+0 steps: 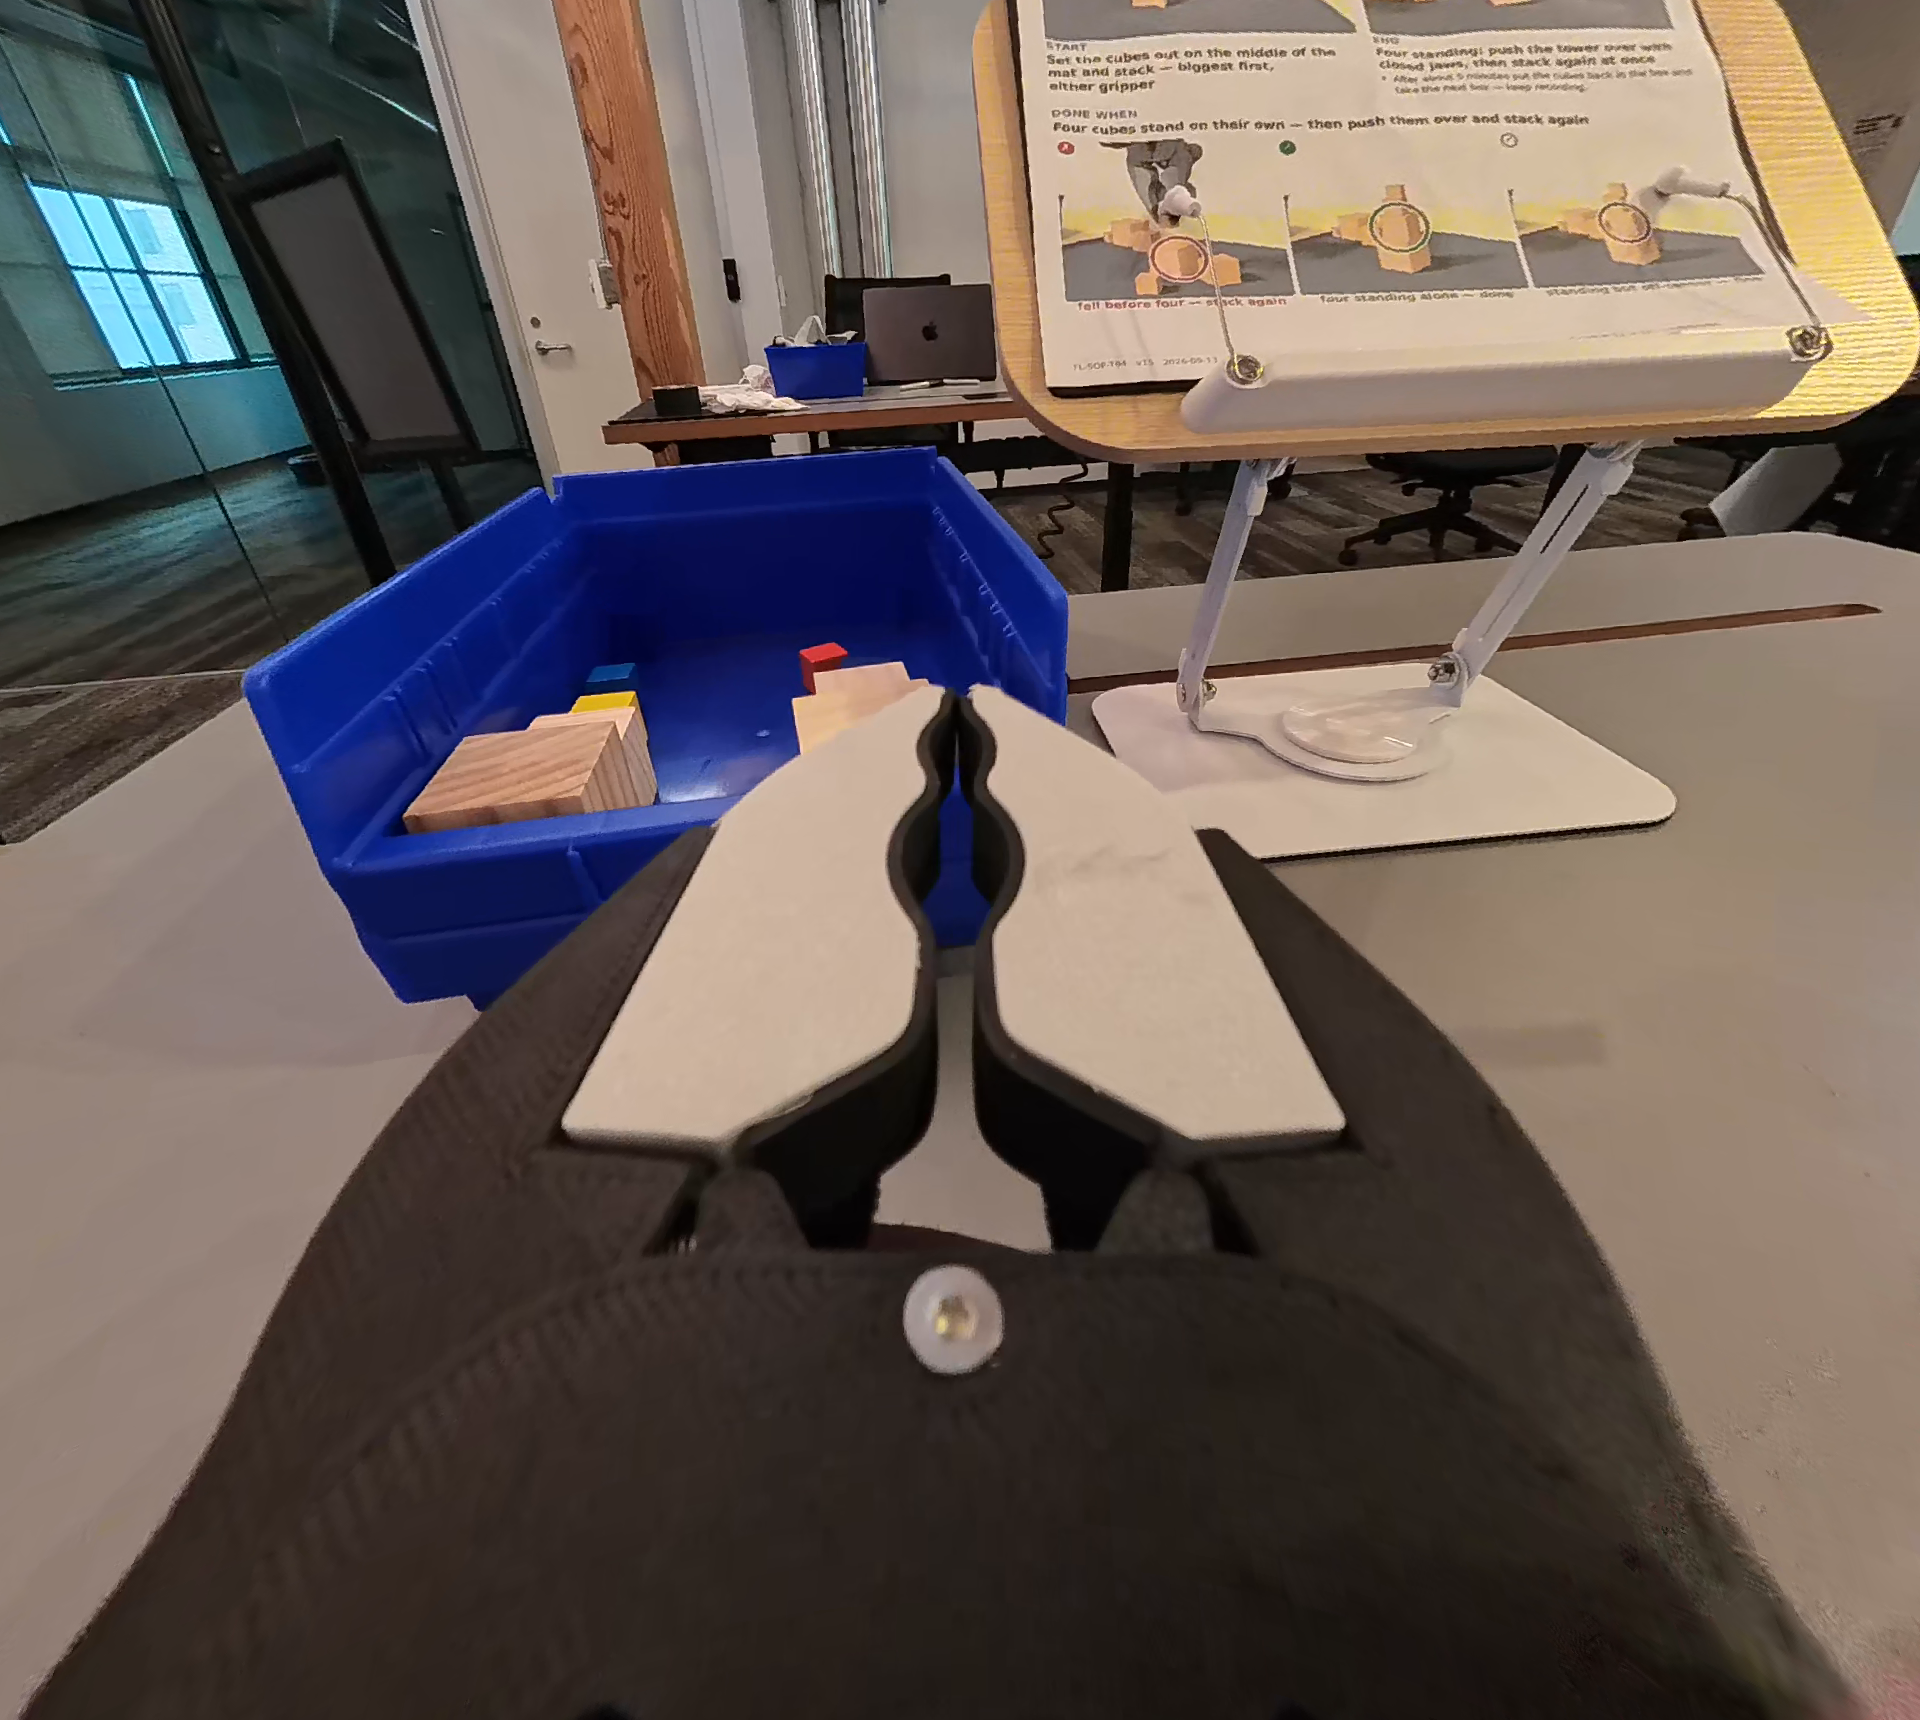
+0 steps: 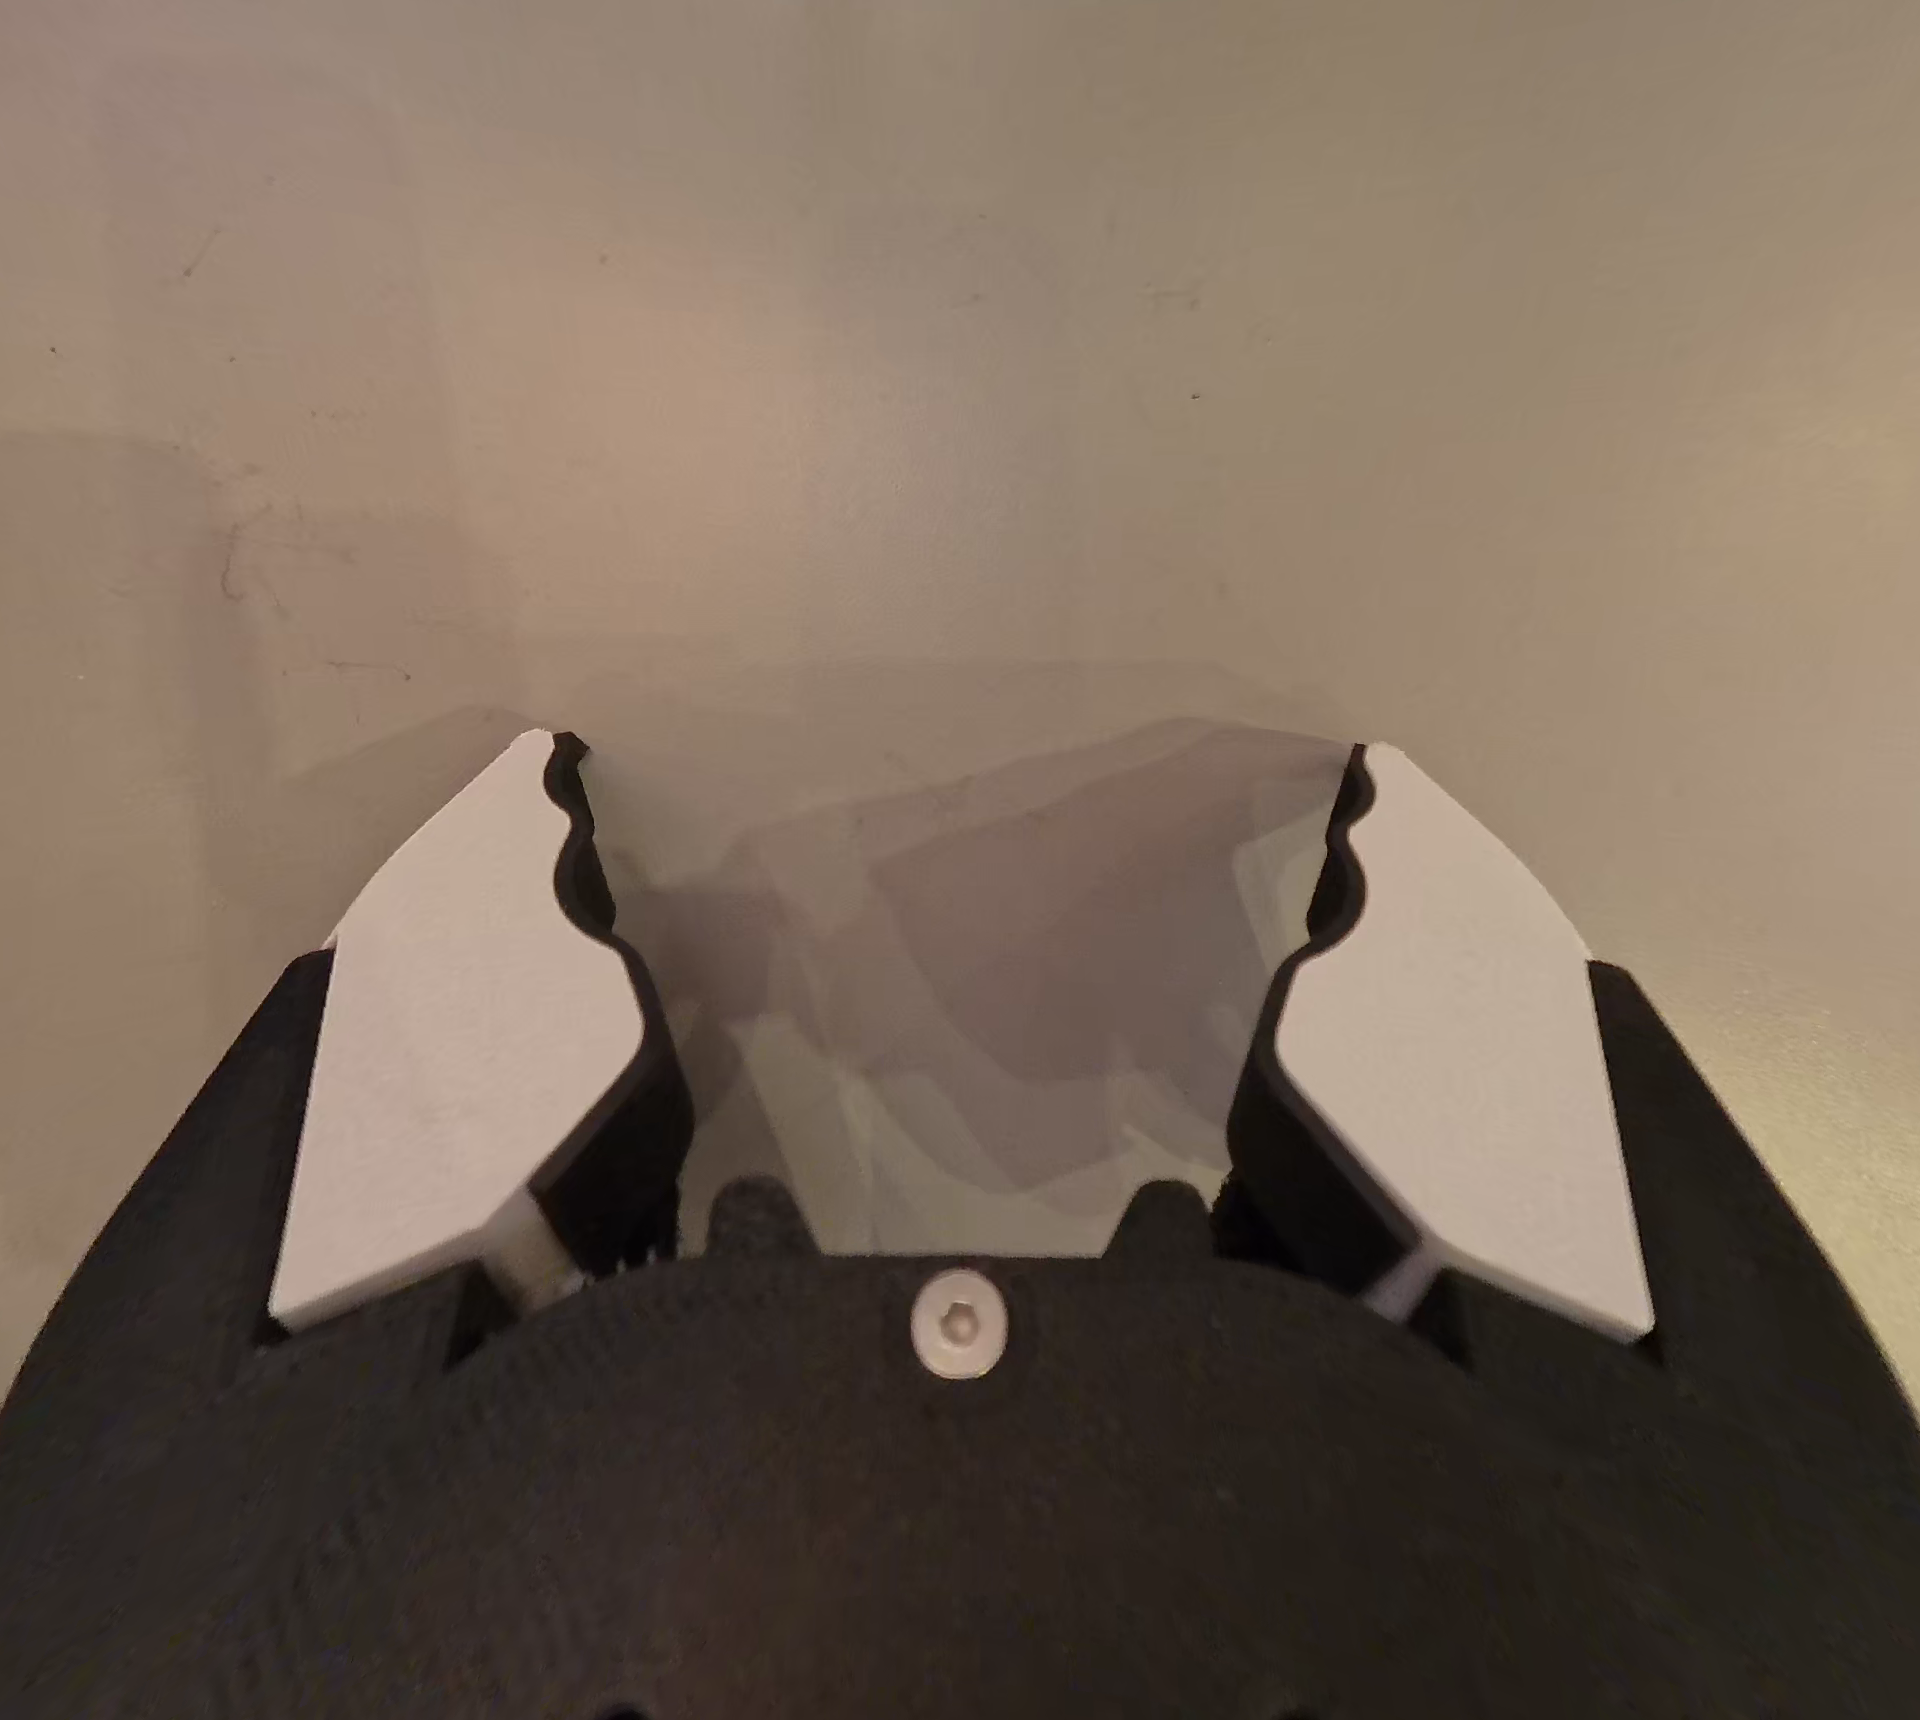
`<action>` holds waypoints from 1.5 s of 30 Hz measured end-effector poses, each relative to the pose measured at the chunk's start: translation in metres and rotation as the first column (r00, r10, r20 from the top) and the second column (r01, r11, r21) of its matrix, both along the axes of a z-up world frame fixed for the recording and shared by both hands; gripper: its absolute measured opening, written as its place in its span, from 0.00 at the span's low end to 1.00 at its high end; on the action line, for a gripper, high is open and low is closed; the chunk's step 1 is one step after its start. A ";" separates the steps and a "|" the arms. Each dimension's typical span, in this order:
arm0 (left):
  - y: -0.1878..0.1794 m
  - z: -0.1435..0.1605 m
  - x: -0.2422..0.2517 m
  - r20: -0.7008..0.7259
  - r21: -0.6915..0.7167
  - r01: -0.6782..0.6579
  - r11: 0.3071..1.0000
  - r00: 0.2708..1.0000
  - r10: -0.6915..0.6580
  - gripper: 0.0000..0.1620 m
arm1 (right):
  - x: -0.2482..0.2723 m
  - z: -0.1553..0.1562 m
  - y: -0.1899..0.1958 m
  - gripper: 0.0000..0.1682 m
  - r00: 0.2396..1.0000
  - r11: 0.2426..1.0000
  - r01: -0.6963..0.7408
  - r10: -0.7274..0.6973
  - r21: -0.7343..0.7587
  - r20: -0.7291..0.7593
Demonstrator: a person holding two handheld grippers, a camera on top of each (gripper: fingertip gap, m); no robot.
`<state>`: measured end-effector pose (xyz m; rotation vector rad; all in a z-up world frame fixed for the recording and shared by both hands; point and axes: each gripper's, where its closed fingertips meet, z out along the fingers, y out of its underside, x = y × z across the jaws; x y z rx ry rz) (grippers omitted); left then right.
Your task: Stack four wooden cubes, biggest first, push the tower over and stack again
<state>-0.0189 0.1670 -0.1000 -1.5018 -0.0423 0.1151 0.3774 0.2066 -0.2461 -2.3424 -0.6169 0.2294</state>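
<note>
Soft, even indoor light; wide-angle bending at edges, faint layered shadows under the right claw (image 2: 966, 751).

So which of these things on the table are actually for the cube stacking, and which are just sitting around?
For the job:
- wooden cubes, in the blue bin
- left gripper, shut and empty
- right gripper, open over the grey mat
- instruction sheet on its stand

Just lying about:
- small red cube, blue cube, yellow cube
- laptop on the far desk
- office chair
</note>
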 end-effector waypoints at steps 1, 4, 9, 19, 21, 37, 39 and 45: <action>0.000 0.000 0.000 0.003 0.001 0.004 1.000 1.000 -0.004 0.00 | 0.000 0.000 0.000 0.79 1.000 1.000 0.000 0.000 0.000 0.000; -0.001 0.002 0.000 0.015 0.008 0.011 1.000 1.000 -0.011 0.00 | 0.000 0.000 0.000 0.79 1.000 1.000 0.000 0.000 0.000 0.000; -0.002 0.005 0.001 0.042 0.018 0.032 0.999 0.999 -0.033 0.03 | 0.000 0.000 0.000 0.79 1.000 1.000 0.000 0.000 0.000 0.000; 0.000 0.007 0.018 0.021 0.022 0.079 0.997 0.997 -0.080 0.06 | 0.000 0.000 0.000 0.79 1.000 1.000 0.000 0.000 0.000 0.000; 0.000 0.007 0.021 0.019 0.023 0.087 0.996 0.996 -0.087 0.06 | 0.000 0.000 0.000 0.79 1.000 1.000 -0.002 0.002 -0.001 -0.001; 0.004 0.006 0.030 0.000 0.017 0.114 0.993 0.993 -0.114 0.03 | -0.001 -0.003 0.015 0.87 0.998 0.998 -0.064 0.064 -0.018 0.005; 0.004 0.006 0.031 0.000 0.017 0.116 0.993 0.993 -0.116 0.03 | -0.001 -0.003 0.017 0.88 0.998 0.998 -0.066 0.066 -0.022 0.006; 0.005 0.006 0.036 -0.010 0.013 0.129 0.992 0.992 -0.129 0.03 | -0.002 -0.003 0.020 0.87 0.995 0.995 -0.096 0.096 -0.020 0.003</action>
